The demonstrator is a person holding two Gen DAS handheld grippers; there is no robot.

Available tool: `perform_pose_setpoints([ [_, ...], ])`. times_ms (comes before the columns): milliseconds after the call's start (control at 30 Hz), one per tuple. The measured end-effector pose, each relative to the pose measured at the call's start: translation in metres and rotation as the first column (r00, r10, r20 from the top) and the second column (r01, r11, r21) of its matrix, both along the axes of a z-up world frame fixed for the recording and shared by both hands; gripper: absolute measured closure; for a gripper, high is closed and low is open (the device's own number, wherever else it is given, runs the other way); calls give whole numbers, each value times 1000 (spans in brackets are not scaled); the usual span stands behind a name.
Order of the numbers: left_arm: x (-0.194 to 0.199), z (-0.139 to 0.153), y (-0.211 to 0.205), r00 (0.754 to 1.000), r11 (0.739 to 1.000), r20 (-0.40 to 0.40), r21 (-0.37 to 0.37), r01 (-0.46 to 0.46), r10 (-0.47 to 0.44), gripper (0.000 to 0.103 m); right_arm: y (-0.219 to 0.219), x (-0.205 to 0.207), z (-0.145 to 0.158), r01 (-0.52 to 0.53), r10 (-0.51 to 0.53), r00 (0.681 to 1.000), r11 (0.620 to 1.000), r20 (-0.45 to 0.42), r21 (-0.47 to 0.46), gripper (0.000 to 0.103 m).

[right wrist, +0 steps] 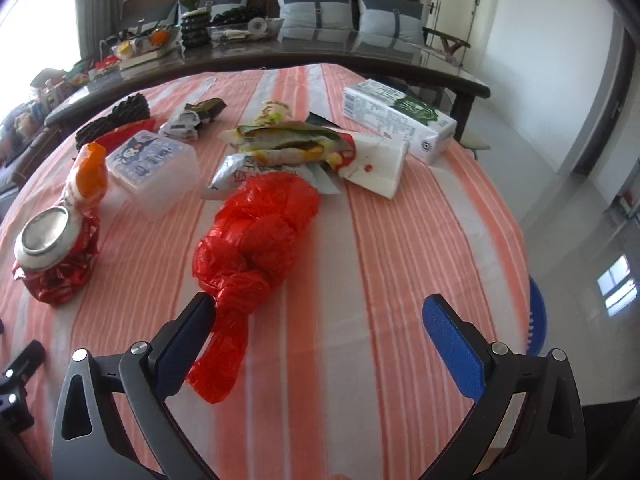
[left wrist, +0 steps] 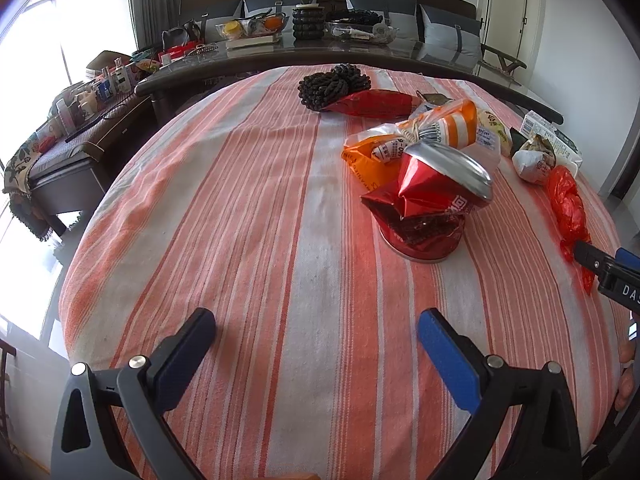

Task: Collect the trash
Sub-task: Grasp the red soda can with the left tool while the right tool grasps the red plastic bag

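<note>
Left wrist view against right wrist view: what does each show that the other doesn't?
Only the left wrist view shows the left tongs, open over bare striped cloth. Only the right wrist view shows the clear plastic box and the whole milk carton. Both show the crushed red can, the red plastic bag and the open right tongs.

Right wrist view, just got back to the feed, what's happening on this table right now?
A person is clearing trash off the striped tablecloth. The right hand-held gripper is open, its left finger against the tail of the knotted red plastic bag, not yet clamped. The left hand-held gripper is open over bare cloth, short of the crushed red can. Wrappers and a milk carton lie untouched.
</note>
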State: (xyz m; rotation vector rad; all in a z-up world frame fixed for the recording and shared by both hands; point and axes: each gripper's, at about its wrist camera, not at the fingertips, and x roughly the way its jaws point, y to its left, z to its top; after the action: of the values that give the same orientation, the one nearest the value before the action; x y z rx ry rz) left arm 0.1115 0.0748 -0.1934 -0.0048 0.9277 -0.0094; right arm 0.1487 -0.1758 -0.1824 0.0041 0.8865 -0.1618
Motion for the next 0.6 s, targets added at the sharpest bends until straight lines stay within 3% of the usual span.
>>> perform_pose_setpoints([
  [167,-3,0,-2,1000,1000,-3,7,-28,28,0,-13,-16,-11,-53,53,999,997,-6,62,0],
  [300,-1,1,-2,1000,1000,-17,4,-15,15,0,-5,-18,-11,-110,109,994,993,12,52,0],
  [433,10,4,-6,993,994,-47,-29,104,-105,0,-4,-14,-13,-142,142,990,987,9,72,0],
  [600,23,25,-16,970,970,33,-27,241,-241,1,-4,-13,-14,-150,150,989,986,12,70,0],
])
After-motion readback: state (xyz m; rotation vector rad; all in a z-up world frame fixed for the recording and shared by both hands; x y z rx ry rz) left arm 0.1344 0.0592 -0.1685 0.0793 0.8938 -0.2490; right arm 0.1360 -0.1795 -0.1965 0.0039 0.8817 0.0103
